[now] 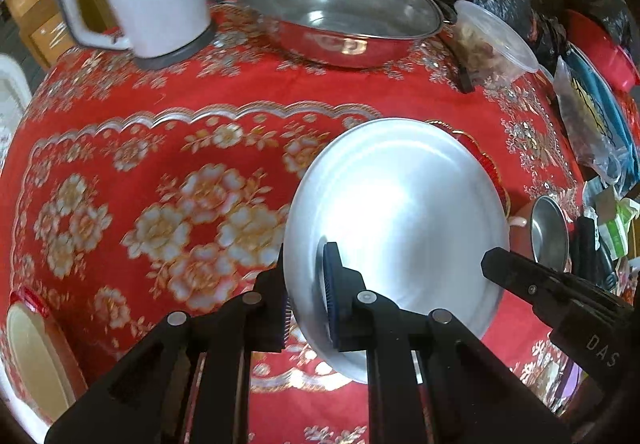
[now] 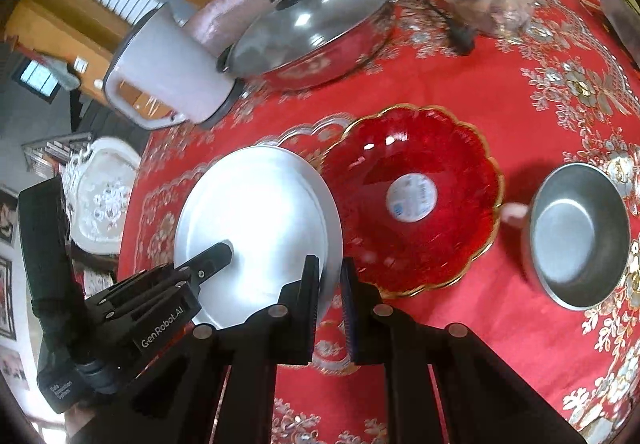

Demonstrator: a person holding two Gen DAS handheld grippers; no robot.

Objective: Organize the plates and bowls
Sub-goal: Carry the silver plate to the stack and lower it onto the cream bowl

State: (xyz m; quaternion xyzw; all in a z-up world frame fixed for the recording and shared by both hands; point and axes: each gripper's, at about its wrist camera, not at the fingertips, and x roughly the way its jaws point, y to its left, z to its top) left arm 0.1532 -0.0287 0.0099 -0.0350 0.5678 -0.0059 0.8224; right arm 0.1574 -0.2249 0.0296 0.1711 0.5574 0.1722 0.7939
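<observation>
Both the left gripper (image 1: 306, 304) and right gripper (image 2: 332, 308) pinch opposite rims of the aluminium plate (image 2: 256, 228), beside the red glass bowl (image 2: 412, 200).

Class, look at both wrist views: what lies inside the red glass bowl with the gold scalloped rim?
Inside the red glass bowl only a round white sticker shows at its centre. The silver plate covers the bowl's left edge, so that part stays unseen.

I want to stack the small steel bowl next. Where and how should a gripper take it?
Take the steel bowl by its thin rim, one finger inside and one outside the wall. Come from the near side: it sits upright, empty, with the red glass dish close on its left.
</observation>
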